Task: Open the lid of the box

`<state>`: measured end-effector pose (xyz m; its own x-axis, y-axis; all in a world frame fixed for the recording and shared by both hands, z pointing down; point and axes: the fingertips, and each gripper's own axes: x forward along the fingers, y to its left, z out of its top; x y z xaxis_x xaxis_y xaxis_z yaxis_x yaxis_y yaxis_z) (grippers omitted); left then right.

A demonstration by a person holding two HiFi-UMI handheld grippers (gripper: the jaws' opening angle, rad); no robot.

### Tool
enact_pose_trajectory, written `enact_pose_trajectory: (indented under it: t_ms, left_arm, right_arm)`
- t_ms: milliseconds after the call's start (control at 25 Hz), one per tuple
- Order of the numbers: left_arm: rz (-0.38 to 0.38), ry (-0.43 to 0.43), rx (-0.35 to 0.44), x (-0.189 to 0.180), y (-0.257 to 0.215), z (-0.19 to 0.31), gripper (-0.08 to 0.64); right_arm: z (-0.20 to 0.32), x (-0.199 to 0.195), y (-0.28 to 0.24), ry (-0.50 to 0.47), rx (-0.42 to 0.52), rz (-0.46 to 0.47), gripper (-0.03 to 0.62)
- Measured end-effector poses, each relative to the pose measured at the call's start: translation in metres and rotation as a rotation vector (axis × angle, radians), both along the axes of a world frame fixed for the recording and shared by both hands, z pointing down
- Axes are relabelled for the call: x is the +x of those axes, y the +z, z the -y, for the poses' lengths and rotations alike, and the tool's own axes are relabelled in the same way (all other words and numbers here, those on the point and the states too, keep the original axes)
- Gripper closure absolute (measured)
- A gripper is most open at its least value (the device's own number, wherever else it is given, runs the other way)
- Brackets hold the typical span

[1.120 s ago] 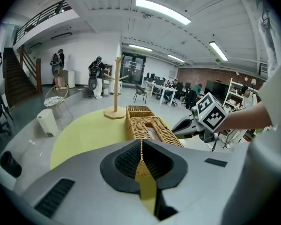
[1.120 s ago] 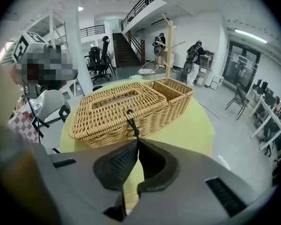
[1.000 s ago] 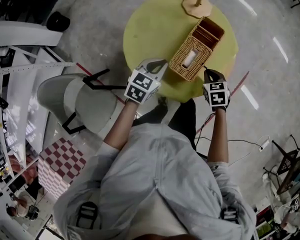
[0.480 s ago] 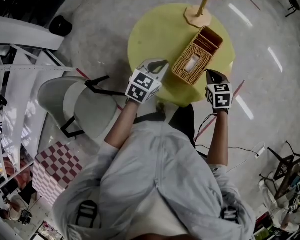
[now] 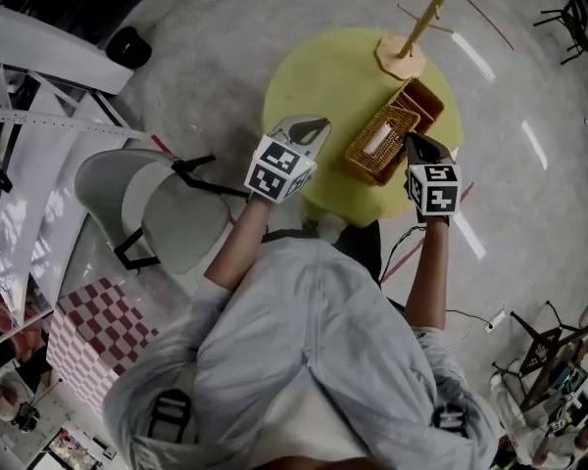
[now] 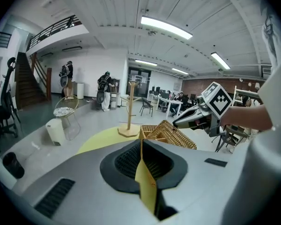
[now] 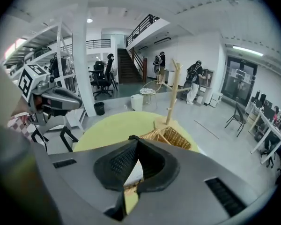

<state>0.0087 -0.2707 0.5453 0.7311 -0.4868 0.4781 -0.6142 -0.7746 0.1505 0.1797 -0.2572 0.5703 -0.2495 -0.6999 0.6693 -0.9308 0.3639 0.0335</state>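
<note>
A grey concrete floor spreads under a round yellow table (image 5: 314,76), with a grey chair (image 5: 162,213) off to the person's left. From the head view, the wicker box (image 5: 387,133) lies on the table's near right part, and a wooden stand (image 5: 412,42) rises just beyond it. The box's far end shows an open, dark inside, while the rest carries a woven top with a white patch in it. The left gripper (image 5: 319,123) is over the table's near edge, apart from the box. The right gripper (image 5: 412,140) sits close by the box's near right side; I cannot tell whether it touches. In the left gripper view the room is a big office hall with ceiling strip lights and a staircase at the left. This gripper's fingers meet at the tips with nothing between them, the yellow table showing through the slit behind. Beyond them the box has a woven panel slanting up, and the right gripper reaches in from the right. In the right gripper view a staircase and balcony stand behind, with a white bin (image 7: 137,102) on the floor. These fingers are also together and empty, pointing at the box, with a white patch and wicker visible through the gap behind the tips.
</note>
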Motion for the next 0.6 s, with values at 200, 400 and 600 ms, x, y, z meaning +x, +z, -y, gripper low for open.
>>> enact_pose_trajectory:
  t_ms: [200,400,600]
  left_arm:
    - [-0.004,-0.046,0.002,-0.023,-0.003,0.017,0.522]
    - [-0.005,-0.087,-0.021,-0.044,0.004,0.027,0.522]
    - [-0.008,-0.117,-0.045,-0.061,0.008,0.036,0.522]
  right_arm:
    - [0.033,-0.03,-0.017,-0.053,0.031,0.011,0.569]
    - [0.06,-0.061,-0.02,-0.101,0.04,0.008,0.569]
    - [0.082,-0.087,-0.014,-0.138,0.02,-0.013,0.569]
